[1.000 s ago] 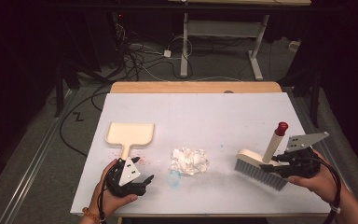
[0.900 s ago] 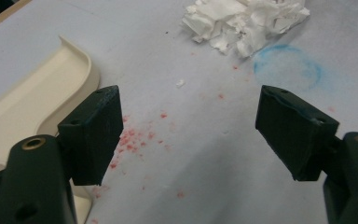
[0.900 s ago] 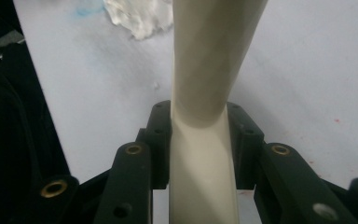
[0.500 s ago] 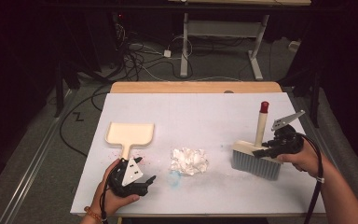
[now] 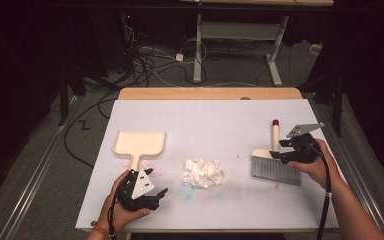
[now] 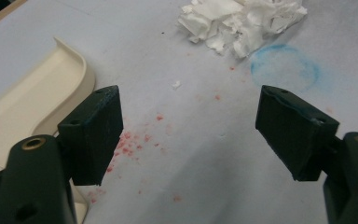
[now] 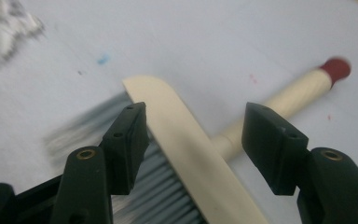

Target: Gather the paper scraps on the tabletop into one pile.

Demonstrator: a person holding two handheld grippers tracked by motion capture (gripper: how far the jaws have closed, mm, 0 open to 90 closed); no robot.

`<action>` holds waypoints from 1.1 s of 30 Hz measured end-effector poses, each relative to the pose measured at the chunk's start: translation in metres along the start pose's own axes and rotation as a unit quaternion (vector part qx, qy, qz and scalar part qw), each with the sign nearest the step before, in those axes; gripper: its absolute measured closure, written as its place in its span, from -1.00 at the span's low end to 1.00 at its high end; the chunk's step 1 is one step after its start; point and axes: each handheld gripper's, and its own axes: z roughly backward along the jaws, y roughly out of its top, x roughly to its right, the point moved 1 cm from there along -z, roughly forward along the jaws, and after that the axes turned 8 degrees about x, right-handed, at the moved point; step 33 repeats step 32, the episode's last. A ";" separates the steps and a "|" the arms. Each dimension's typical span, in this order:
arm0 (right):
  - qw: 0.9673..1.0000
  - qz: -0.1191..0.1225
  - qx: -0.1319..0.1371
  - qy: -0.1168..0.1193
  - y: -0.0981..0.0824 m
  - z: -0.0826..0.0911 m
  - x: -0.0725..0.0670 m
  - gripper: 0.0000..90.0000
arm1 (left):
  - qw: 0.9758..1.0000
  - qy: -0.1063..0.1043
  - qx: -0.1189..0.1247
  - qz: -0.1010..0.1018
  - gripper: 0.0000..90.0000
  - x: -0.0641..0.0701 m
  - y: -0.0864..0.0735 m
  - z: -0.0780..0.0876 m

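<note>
The cream plastic hand brush with grey bristles [image 5: 275, 165], lying at the tabletop's [image 5: 230, 115] right, looks light and stiff; my right tongs [image 7: 193, 140], just opening, straddle its back unclenched, so I'd regrip its round handle.

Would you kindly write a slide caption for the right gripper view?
Right gripper, jaws just opened, straddling the brush lying flat on the table.

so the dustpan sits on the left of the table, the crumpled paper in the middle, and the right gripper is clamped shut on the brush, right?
Not quite. The right gripper is open: the right gripper view shows its jaws standing apart around the brush, having just been opening. The rest holds: in the high view the dustpan sits left and the crumpled paper in the middle.
</note>
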 end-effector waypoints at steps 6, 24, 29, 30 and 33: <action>0.993 0.035 0.115 -0.010 -0.015 0.023 -0.024 -0.16 | 1.000 0.015 0.010 0.005 -0.50 -0.002 0.001 0.004; 0.962 0.014 0.257 -0.090 -0.059 0.082 -0.063 -0.52 | 0.998 0.046 0.033 0.003 -0.56 0.002 0.005 0.010; 0.963 0.021 0.251 -0.091 -0.059 0.078 -0.062 -0.53 | 0.998 0.049 0.031 0.011 -0.57 0.001 0.003 0.008; 0.964 0.021 0.248 -0.088 -0.059 0.076 -0.062 -0.53 | 0.998 0.051 0.030 0.011 -0.57 0.001 0.003 0.008; 0.965 0.024 0.243 -0.094 -0.059 0.074 -0.062 -0.53 | 0.998 0.052 0.030 0.012 -0.58 0.002 0.004 0.008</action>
